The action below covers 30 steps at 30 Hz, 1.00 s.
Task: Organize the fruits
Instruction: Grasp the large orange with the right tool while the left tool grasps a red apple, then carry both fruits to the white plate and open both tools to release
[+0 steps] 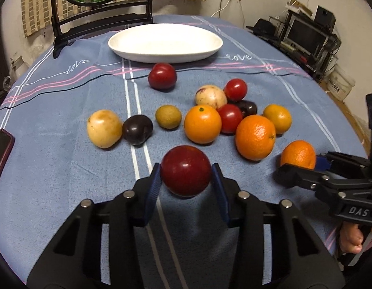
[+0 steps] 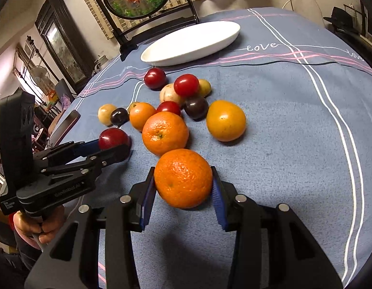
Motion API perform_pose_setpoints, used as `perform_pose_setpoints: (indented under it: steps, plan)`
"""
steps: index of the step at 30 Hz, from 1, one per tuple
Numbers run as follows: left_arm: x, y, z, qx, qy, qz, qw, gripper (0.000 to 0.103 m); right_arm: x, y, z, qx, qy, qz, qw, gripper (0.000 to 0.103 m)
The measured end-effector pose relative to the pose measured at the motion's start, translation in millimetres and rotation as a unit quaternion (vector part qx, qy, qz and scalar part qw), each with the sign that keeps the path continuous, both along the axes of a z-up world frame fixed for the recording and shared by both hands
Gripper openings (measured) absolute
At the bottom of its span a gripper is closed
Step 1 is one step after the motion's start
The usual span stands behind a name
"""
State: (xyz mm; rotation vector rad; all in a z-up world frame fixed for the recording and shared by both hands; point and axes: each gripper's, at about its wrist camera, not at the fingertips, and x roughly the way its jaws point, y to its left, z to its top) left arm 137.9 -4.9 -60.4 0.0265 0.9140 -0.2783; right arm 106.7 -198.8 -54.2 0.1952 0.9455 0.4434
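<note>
Gripping: L gripper red plum, R gripper orange

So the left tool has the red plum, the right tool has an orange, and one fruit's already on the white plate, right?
Not quite: the white plate is empty, as the left wrist view shows. The left tool does grip the red plum and the right tool the orange.

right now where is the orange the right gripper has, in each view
Left wrist view: the orange sits at the right edge, between the fingers of the right gripper.
Right wrist view: the same orange is bottom centre.
Shared landmark: the white oval plate at the far side of the fruit.
</note>
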Motion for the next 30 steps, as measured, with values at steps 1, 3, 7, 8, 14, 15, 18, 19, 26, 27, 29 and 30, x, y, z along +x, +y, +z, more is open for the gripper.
perform_pose_setpoints:
  steps: [1, 3, 7, 8, 14, 15, 18, 19, 26, 27, 29, 30]
  plan:
    - [0, 0, 0, -0.001, 0.0, 0.0, 1.0, 0.041, 0, 1, 0, -0.002, 0.0, 0.0, 1.0, 0.043]
    - [-1, 2, 0, -0.008, 0.001, 0.001, 1.0, 0.041, 0, 0, 0, -0.002, -0.001, 0.0, 1.0, 0.043]
    - [-1, 7, 2, -0.025, 0.006, 0.004, 0.9997, 0.041, 0, -1, 2, 0.012, -0.005, 0.007, 1.0, 0.043]
    - [-1, 9, 5, -0.031, 0.006, 0.006, 0.9995, 0.041, -1, -2, 5, 0.016, -0.009, 0.009, 1.0, 0.043]
    - [18, 14, 47, -0.061, -0.027, -0.008, 0.9977, 0.041, 26, -4, 44, 0.035, -0.057, 0.025, 0.997, 0.043]
    - [30, 14, 58, -0.061, -0.034, -0.01, 0.9975, 0.041, 41, -4, 53, 0.035, -0.063, 0.026, 0.997, 0.043]
    - [70, 11, 77, -0.049, -0.042, -0.013, 0.9978, 0.041, 91, 2, 71, 0.0, -0.087, 0.015, 0.996, 0.043]
    - [91, 9, 81, -0.04, -0.043, -0.013, 0.9982, 0.041, 104, 3, 73, -0.008, -0.089, 0.017, 0.996, 0.043]
    - [200, 15, 65, -0.019, -0.001, 0.02, 0.9996, 0.041, 228, 31, 50, -0.062, -0.048, 0.025, 0.997, 0.043]
    - [215, 18, 57, -0.017, 0.012, 0.029, 0.9993, 0.041, 240, 35, 43, -0.072, -0.039, 0.026, 0.996, 0.043]
    - [230, 22, 46, -0.01, 0.024, 0.037, 0.999, 0.041, 253, 41, 32, -0.091, -0.032, 0.032, 0.995, 0.043]
    - [238, 22, 40, -0.002, 0.031, 0.039, 0.9988, 0.041, 258, 44, 27, -0.097, -0.03, 0.033, 0.994, 0.043]
